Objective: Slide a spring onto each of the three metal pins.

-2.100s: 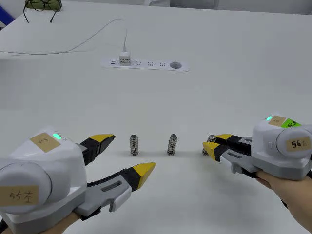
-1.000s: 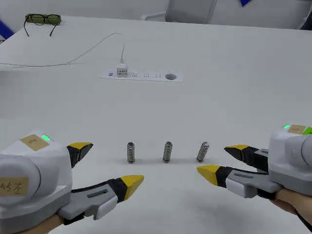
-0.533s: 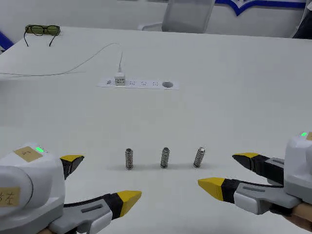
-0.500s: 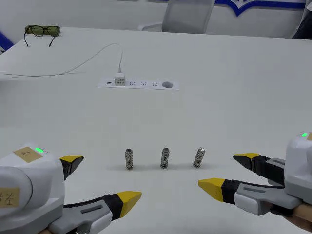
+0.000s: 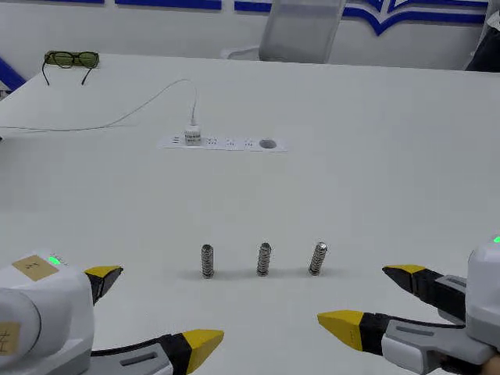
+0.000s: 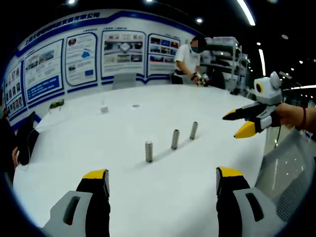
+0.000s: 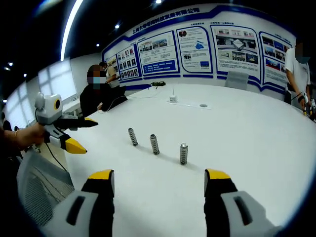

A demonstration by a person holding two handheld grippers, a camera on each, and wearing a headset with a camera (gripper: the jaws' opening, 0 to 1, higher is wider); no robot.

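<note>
Three springs stand in a short row on the white table (image 5: 391, 156), ahead of me and between my two tools: the left spring (image 5: 207, 261), the middle spring (image 5: 264, 259) and the right spring (image 5: 317, 258). Each is a small grey coil of tight metal turns, upright and evenly spaced. The right one leans a little. The pins are hidden inside the coils. A rounded bare tip may show on top of the right spring, but it is too small for me to be sure.

My left gripper (image 5: 154, 307) hangs low on the left with its jaws spread wide and nothing between them. My right gripper (image 5: 371, 296) hangs low on the right, also gaping and empty. Both are well apart from the springs. Their white plastic bodies are cut off by the bottom edge in the head view. The black jaws taper to yellow tips.

Farther back lie a flat white power strip (image 5: 223, 143) with a thin cable (image 5: 141, 98), and green-tinted glasses (image 5: 70, 58) near the far corner.
</note>
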